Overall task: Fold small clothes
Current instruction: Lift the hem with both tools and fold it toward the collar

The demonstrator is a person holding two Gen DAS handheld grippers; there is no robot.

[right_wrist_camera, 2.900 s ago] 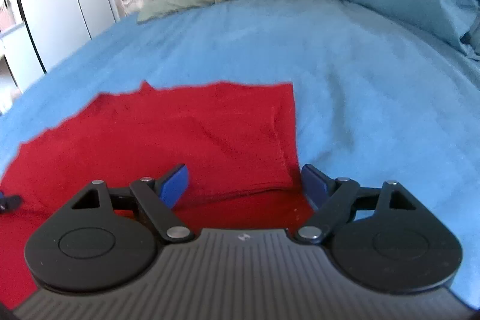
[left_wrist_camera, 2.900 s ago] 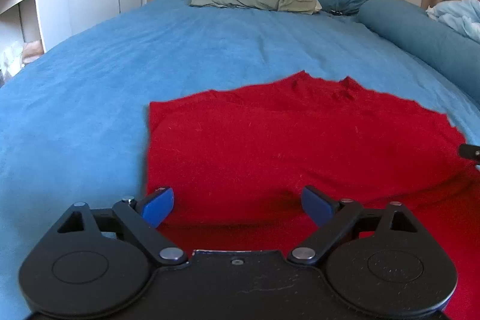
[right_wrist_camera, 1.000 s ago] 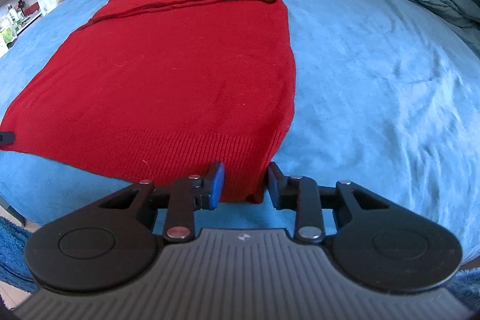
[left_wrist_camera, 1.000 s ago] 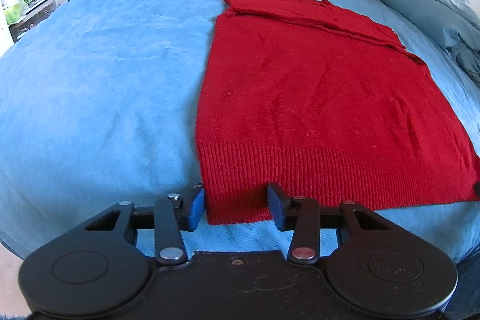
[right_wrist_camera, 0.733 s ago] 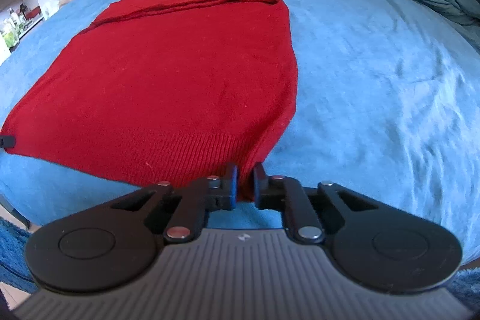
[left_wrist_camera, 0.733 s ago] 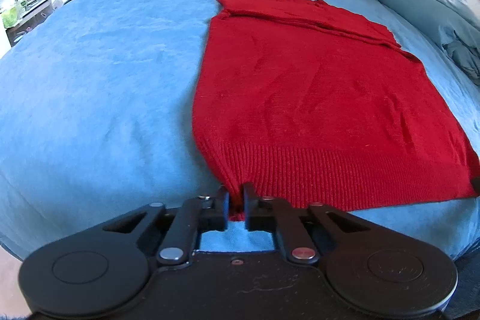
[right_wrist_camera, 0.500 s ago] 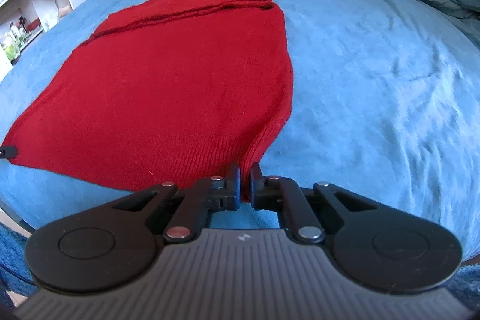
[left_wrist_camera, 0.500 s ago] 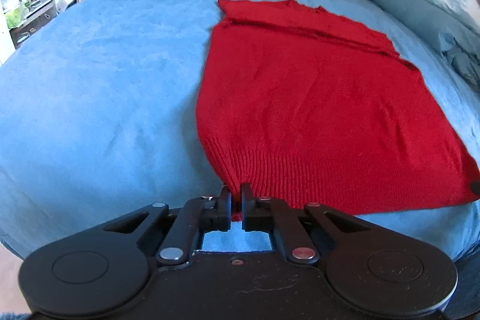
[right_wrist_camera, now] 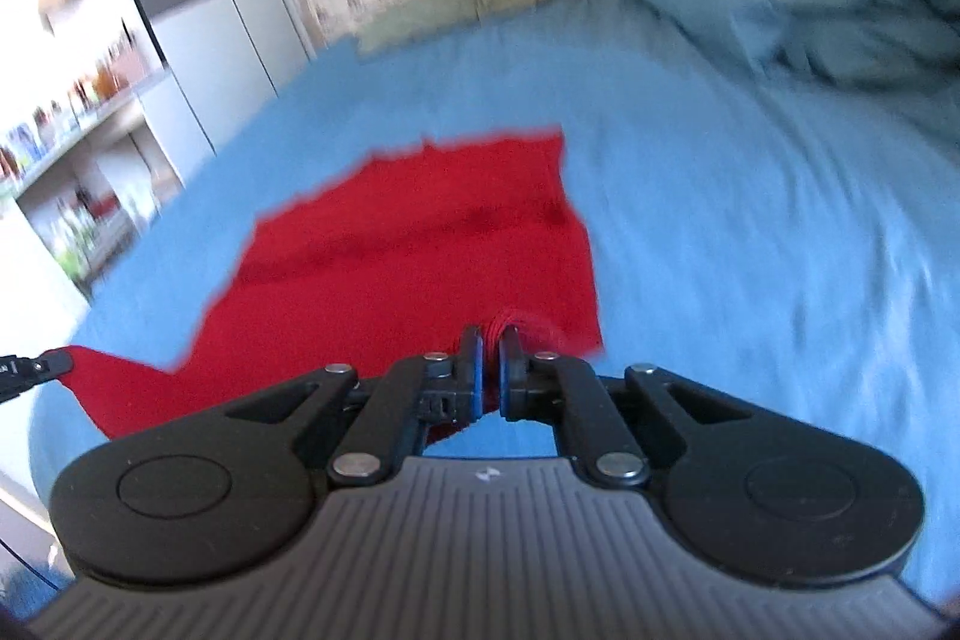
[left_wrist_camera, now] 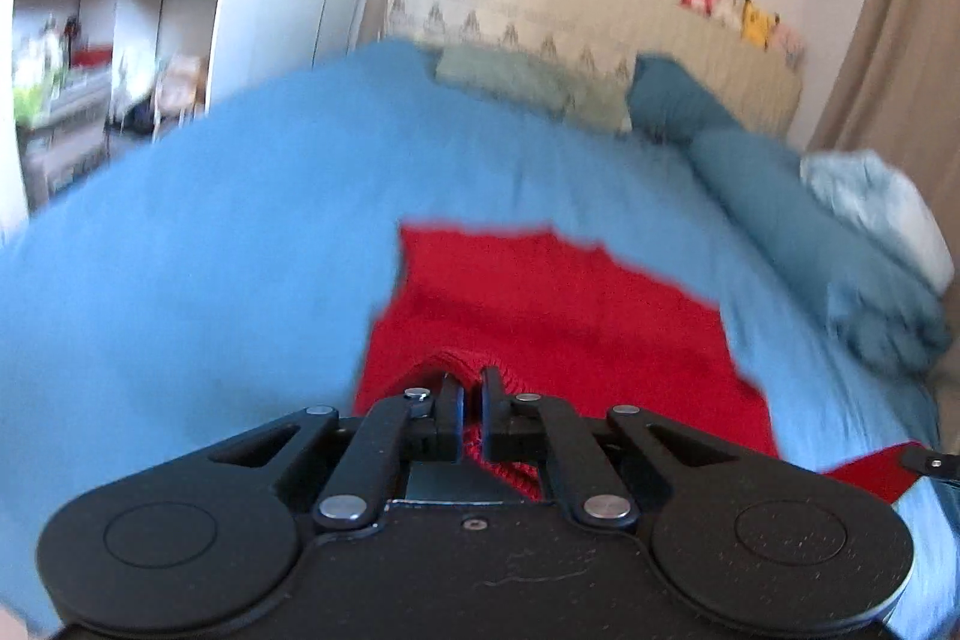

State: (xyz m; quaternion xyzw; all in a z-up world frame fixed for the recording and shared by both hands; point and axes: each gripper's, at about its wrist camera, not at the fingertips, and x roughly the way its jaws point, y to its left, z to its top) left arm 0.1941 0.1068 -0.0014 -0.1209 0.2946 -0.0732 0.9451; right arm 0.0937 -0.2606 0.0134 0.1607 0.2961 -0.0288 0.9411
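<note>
A red knit sweater (left_wrist_camera: 540, 304) lies on the blue bed (left_wrist_camera: 180, 244). My left gripper (left_wrist_camera: 471, 388) is shut on its left hem corner and holds it lifted above the rest of the cloth. My right gripper (right_wrist_camera: 491, 346) is shut on the right hem corner of the sweater (right_wrist_camera: 408, 256), also lifted. The hem hangs between the two grippers. The right gripper's tip shows at the right edge of the left wrist view (left_wrist_camera: 930, 460). Both views are motion-blurred.
Green and teal pillows (left_wrist_camera: 528, 82) lie at the headboard. A teal bolster and rumpled duvet (left_wrist_camera: 840, 244) run along the bed's right side. White shelves with clutter (left_wrist_camera: 90, 40) stand to the left of the bed.
Both grippers closed on the hem corners, then lifted them and carried them forward over the sweater. The visible sweater now looks shorter and the view tilts up toward the headboard.
</note>
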